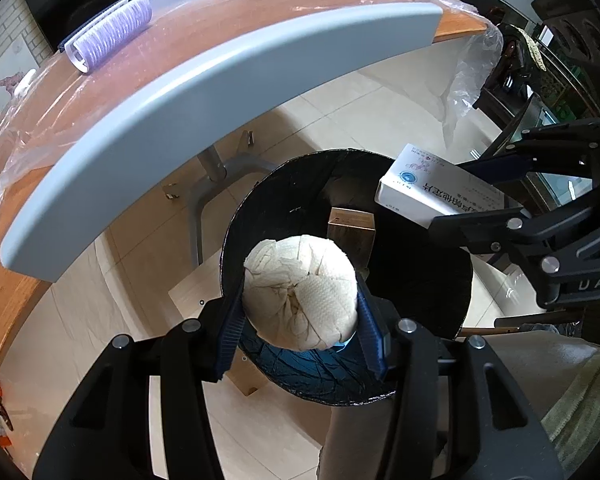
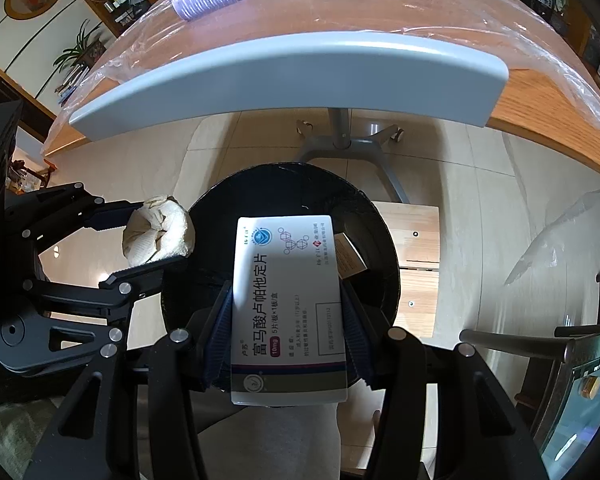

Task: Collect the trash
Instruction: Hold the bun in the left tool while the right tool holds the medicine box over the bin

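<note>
My left gripper (image 1: 300,300) is shut on a crumpled white paper towel ball (image 1: 300,292), held over the mouth of a round black trash bin (image 1: 420,272). The same ball (image 2: 158,230) shows in the right wrist view at the bin's left rim (image 2: 204,200). My right gripper (image 2: 286,300) is shut on a white medicine box (image 2: 288,308) with blue print, also above the bin. That box (image 1: 432,188) appears at the bin's right side in the left wrist view. A small brown box (image 1: 350,228) lies inside the bin.
A wooden table under clear plastic film (image 1: 228,28) with a grey front edge (image 2: 292,76) stands beyond the bin. Purple hair rollers (image 1: 108,36) and small boxes lie on it. Its grey wheeled leg (image 2: 344,140) stands on the tiled floor. A wooden stool (image 2: 416,248) sits beside the bin.
</note>
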